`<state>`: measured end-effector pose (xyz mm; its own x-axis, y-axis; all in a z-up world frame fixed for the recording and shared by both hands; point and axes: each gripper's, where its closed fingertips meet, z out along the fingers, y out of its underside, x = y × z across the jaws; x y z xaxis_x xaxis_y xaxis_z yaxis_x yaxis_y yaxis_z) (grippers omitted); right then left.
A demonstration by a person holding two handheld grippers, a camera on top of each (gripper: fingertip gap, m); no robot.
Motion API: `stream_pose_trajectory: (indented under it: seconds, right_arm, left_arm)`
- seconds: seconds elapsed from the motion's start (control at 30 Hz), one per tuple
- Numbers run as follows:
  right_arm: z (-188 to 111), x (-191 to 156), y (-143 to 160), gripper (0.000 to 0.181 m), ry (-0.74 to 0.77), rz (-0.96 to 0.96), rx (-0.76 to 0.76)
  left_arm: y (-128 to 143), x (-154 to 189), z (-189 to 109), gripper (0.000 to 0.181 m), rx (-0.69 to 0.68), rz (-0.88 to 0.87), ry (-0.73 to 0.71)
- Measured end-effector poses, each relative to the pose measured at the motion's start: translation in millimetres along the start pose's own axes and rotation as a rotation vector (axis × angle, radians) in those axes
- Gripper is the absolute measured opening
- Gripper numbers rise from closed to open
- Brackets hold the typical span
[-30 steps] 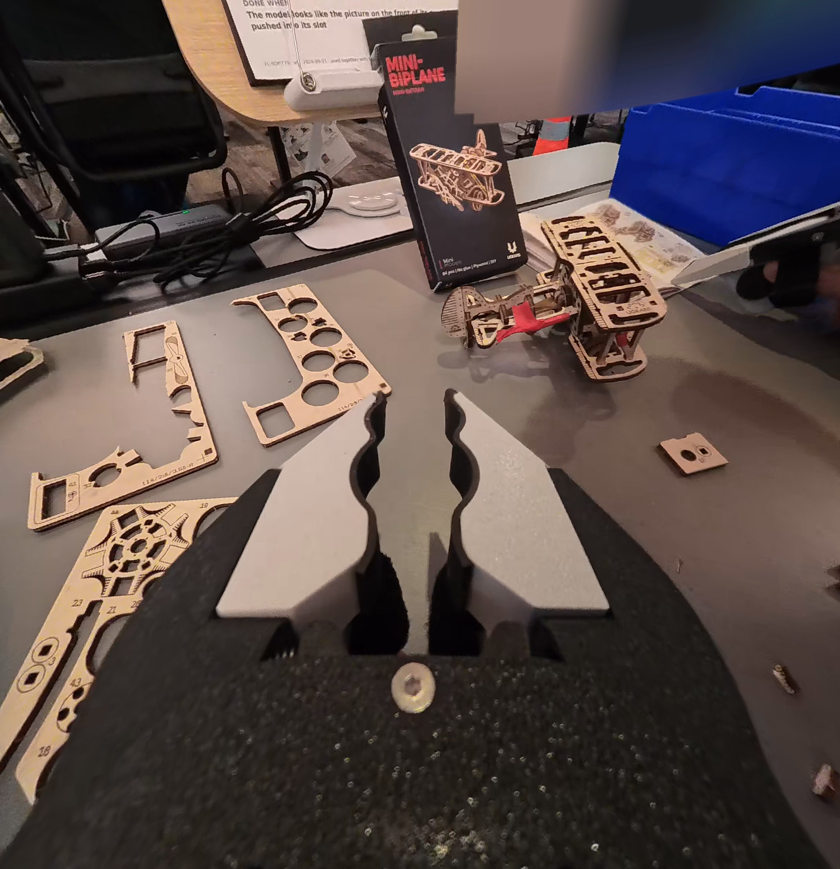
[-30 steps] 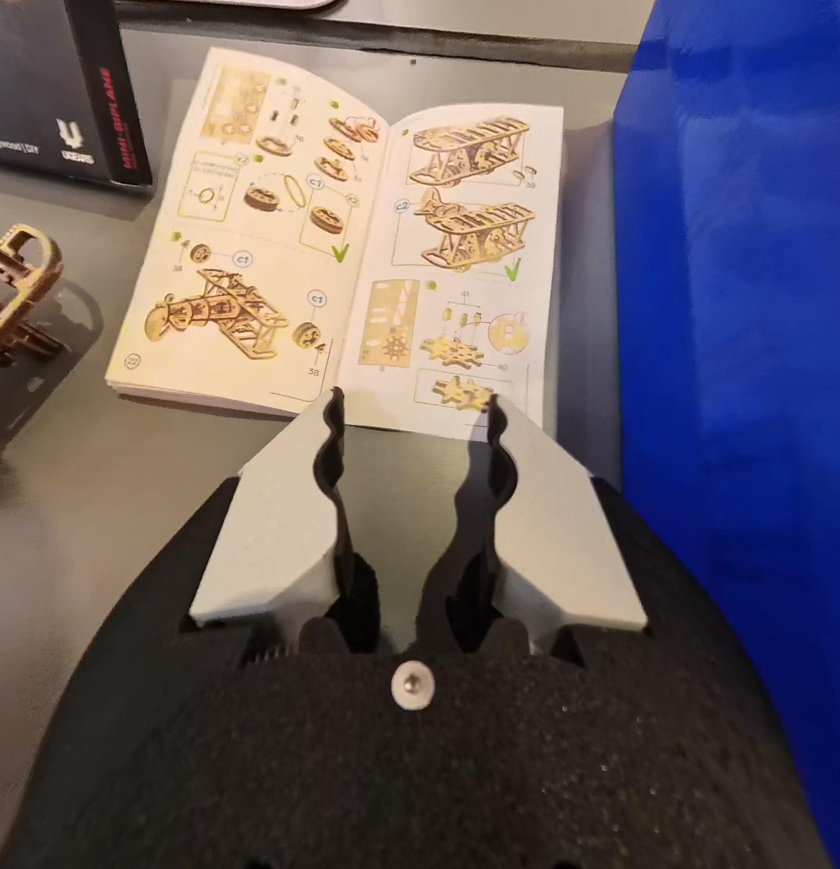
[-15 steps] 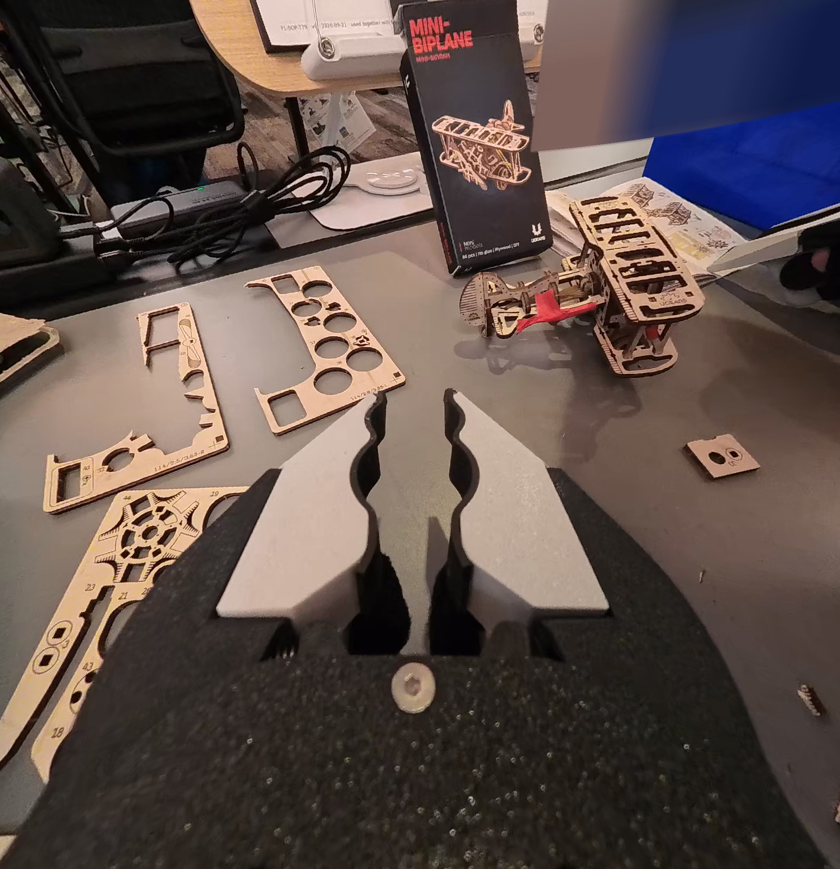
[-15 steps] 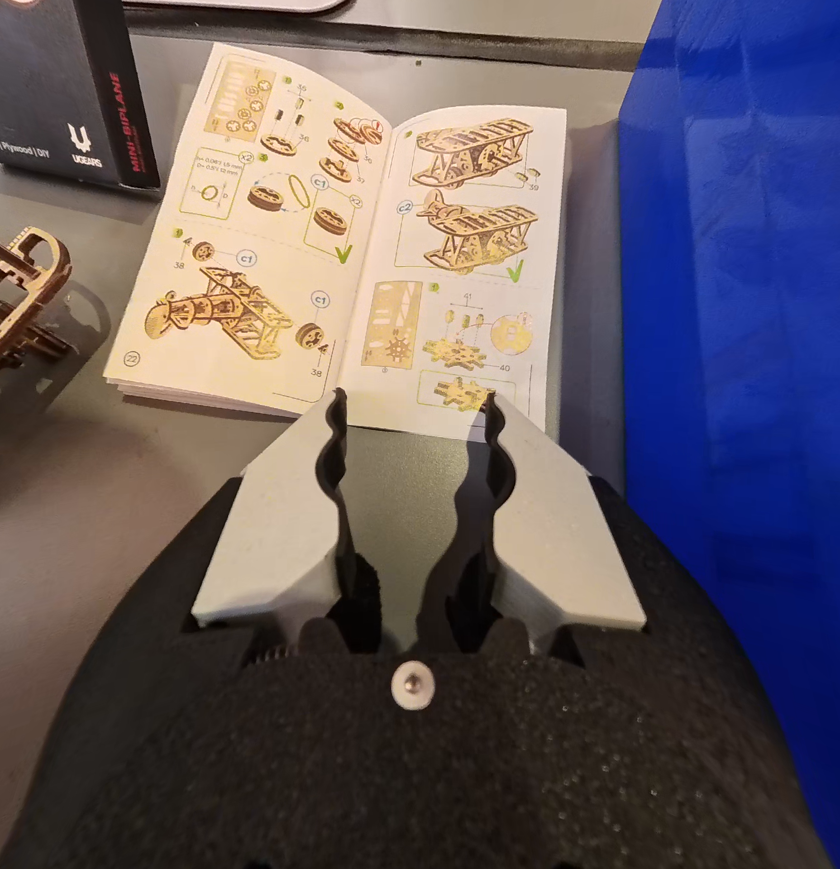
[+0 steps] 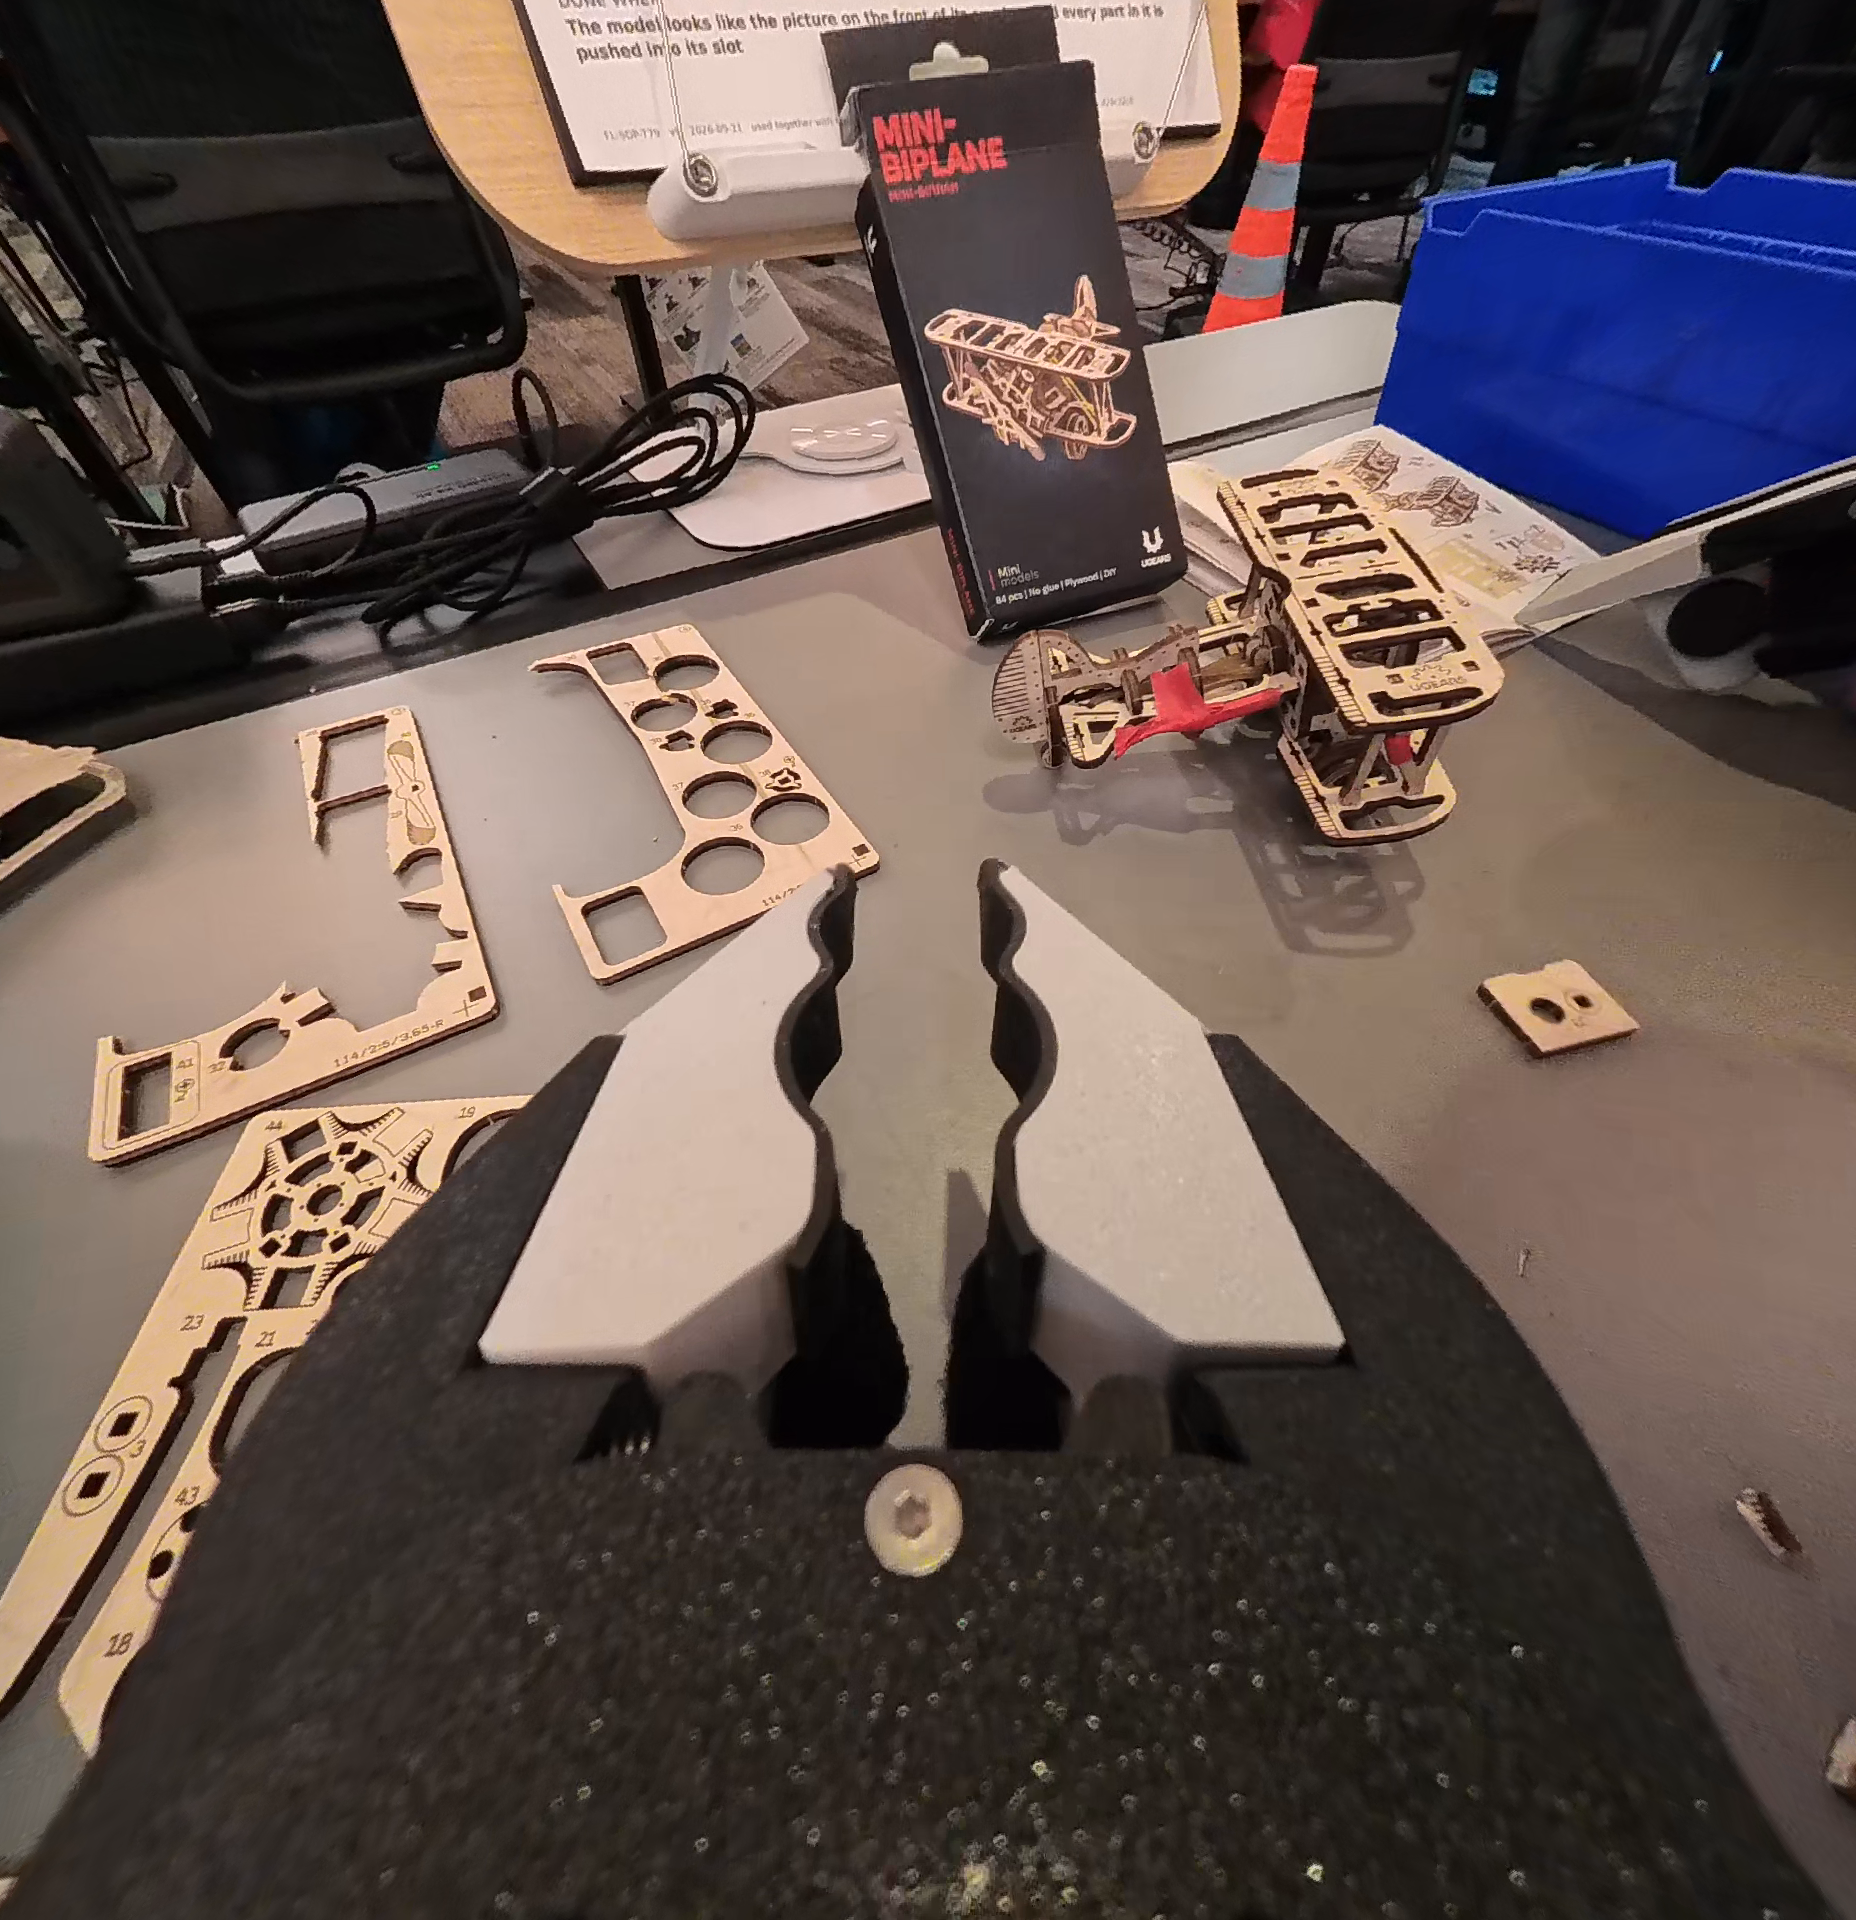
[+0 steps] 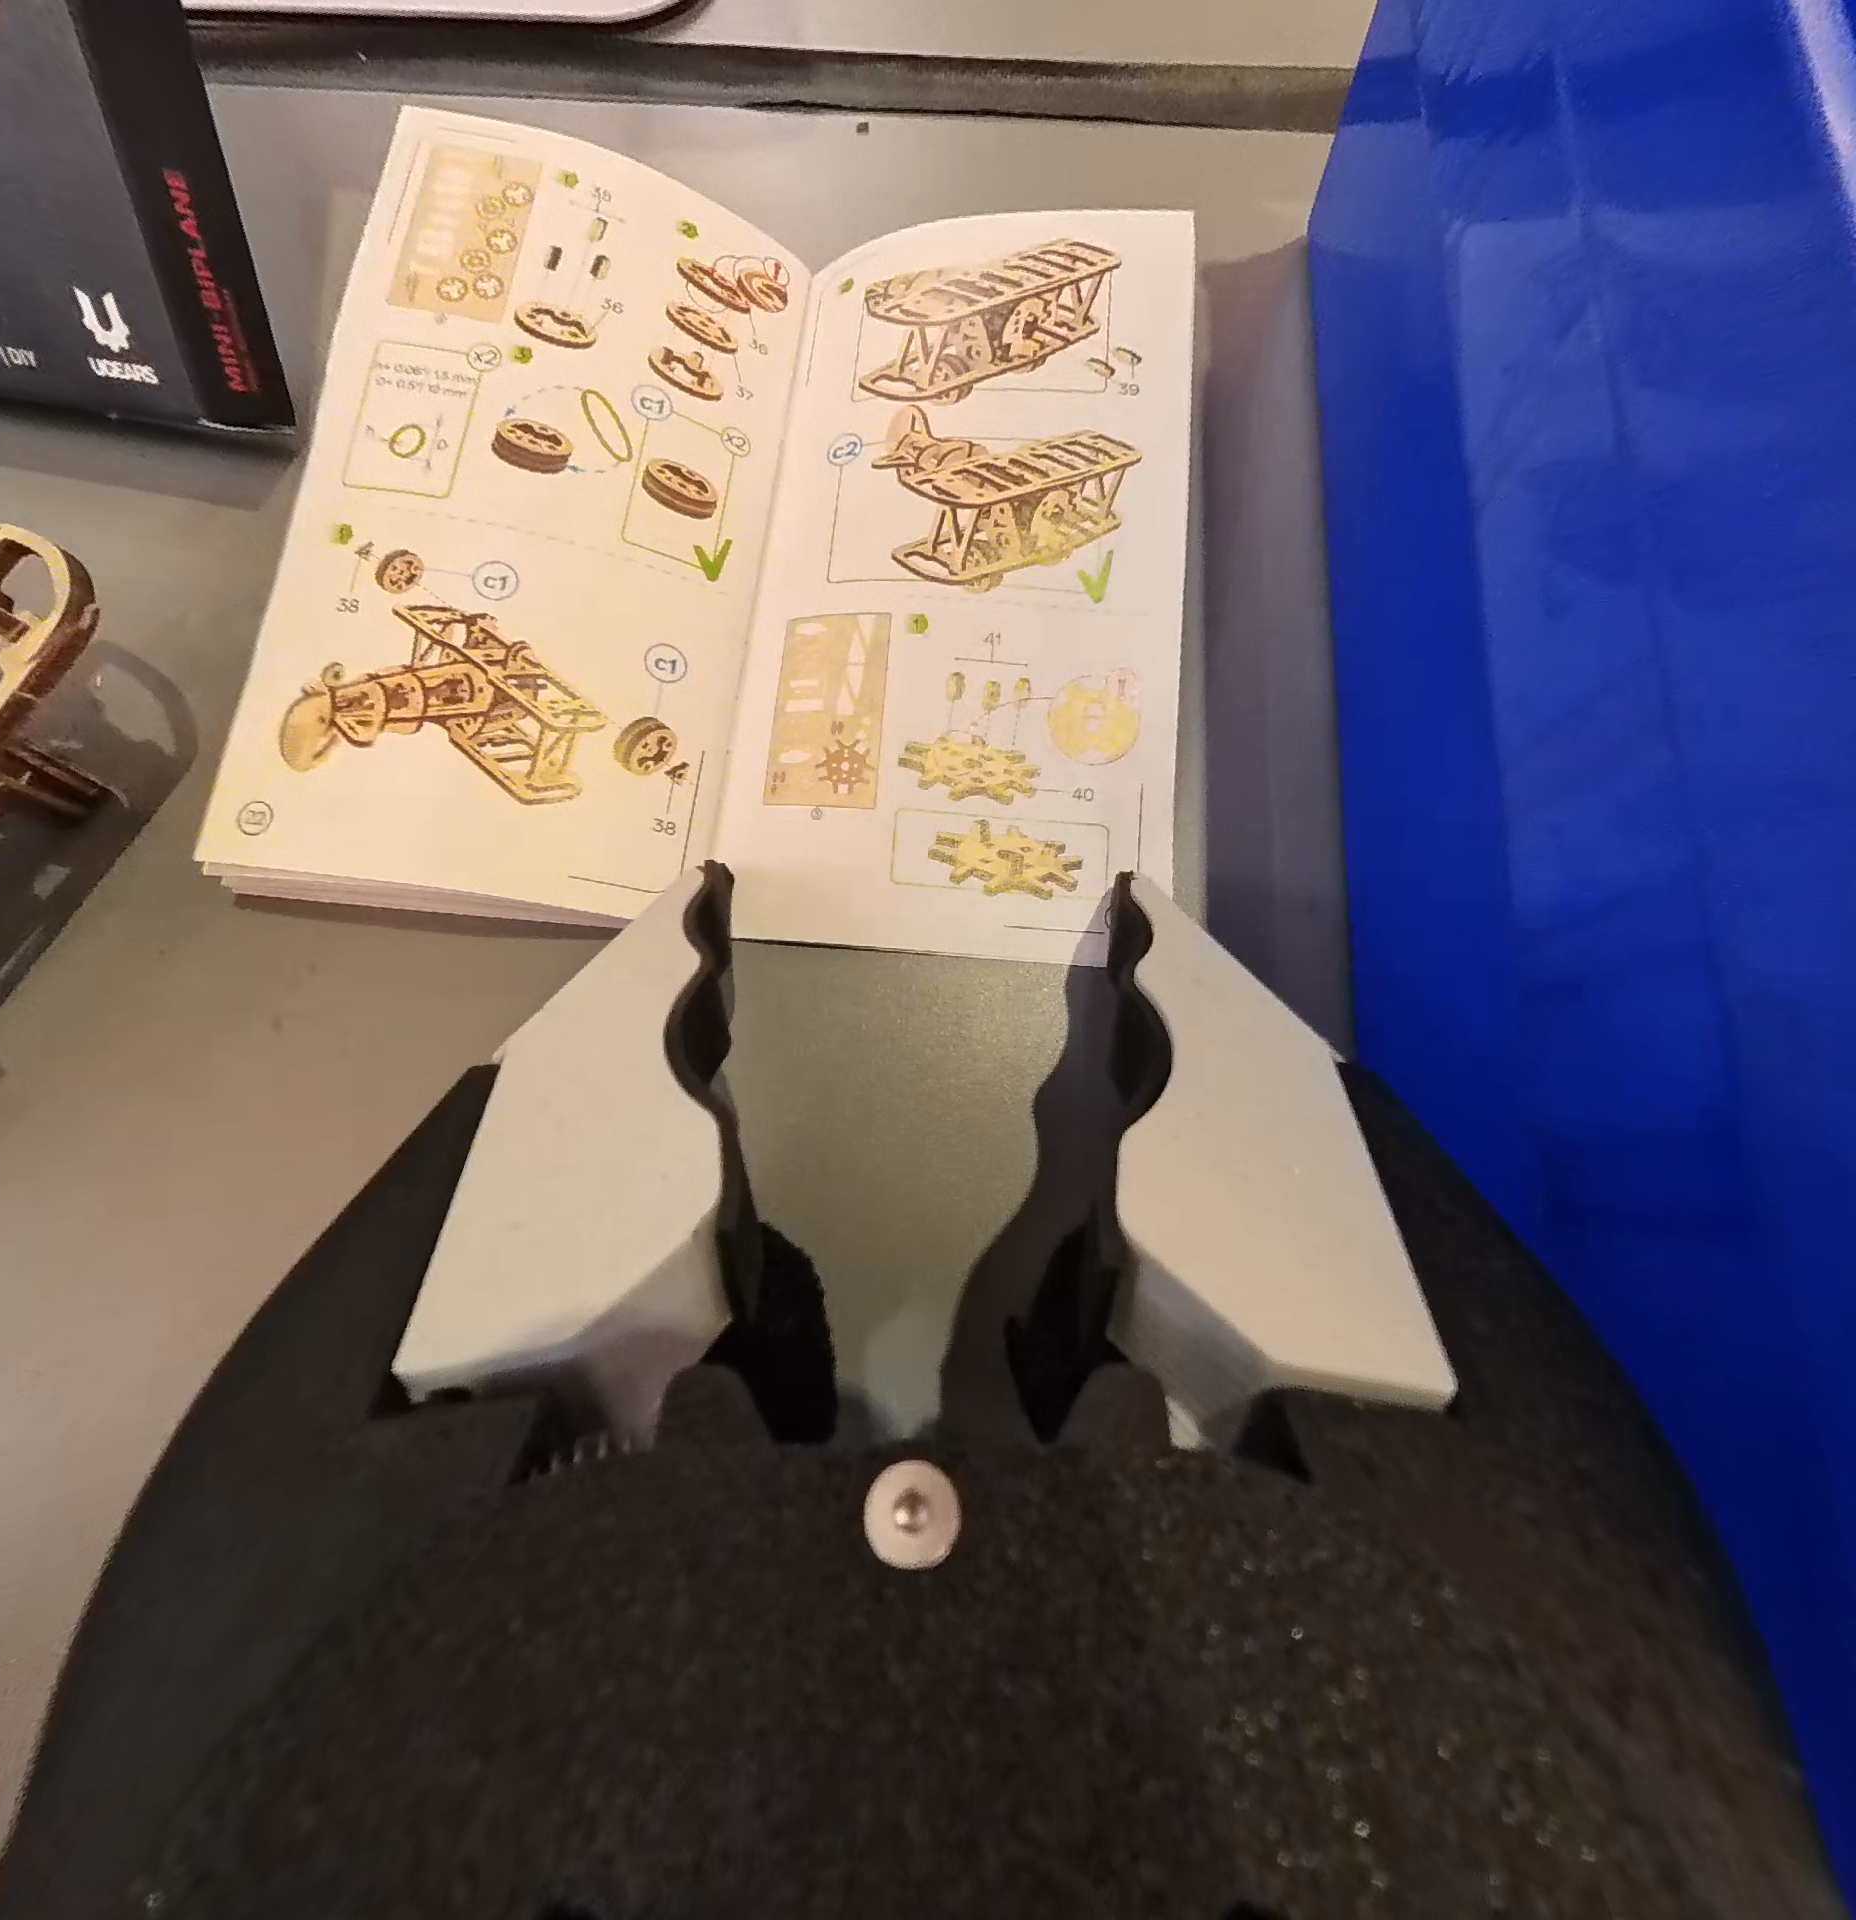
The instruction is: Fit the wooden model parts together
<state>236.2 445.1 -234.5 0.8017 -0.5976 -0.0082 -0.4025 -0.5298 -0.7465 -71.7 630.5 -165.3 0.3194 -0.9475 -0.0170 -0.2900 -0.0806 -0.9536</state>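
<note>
Left wrist view: the biplane (image 5: 1256, 686) is seen largely assembled; parts remain in the sheets (image 5: 311, 1216). Nothing is gripped: left tool (image 5: 916, 883) slightly parted, right tool (image 6: 916, 888) spread wide.

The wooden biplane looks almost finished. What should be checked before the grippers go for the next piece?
1. Left gripper empty and open: ok.
2. Right gripper empty and open: ok.
3. Wooden biplane upright on the table, untouched: ok.
4. Instruction booklet lying open: ok.
5. Gear still seated in its part sheet: ok.
6. Which part goes on next: cannot tell.
</note>
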Motion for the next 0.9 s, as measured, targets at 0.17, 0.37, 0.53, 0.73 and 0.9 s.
stream_pose_trajectory:
  seconds: [0.17,0.37,0.53,0.73,0.9]
  right_arm:
    - [0.0,0.0,0.0,0.072,0.0,0.0,0.0]
    - [0.2,0.0,0.0,0.072,0.0,0.0,0.0]
    - [0.2,0.0,0.0,0.072,0.001,0.0,0.0]
    - [0.1,0.0,0.0,0.072,0.001,0.001,0.0]
    - [0.1,0.0,0.0,0.072,0.001,0.001,0.0]
  left_arm:
    - [-1.9,1.3,-2.0,0.021,0.017,0.0,0.01]
    - [-3.1,1.8,-3.3,0.021,0.027,-0.006,0.018]
    - [-4.0,2.7,-4.1,0.021,0.036,-0.006,0.025]
    - [-4.8,4.7,-4.7,0.021,0.041,0.001,0.035]
    - [-4.5,4.2,-4.4,0.021,0.038,0.004,0.028]
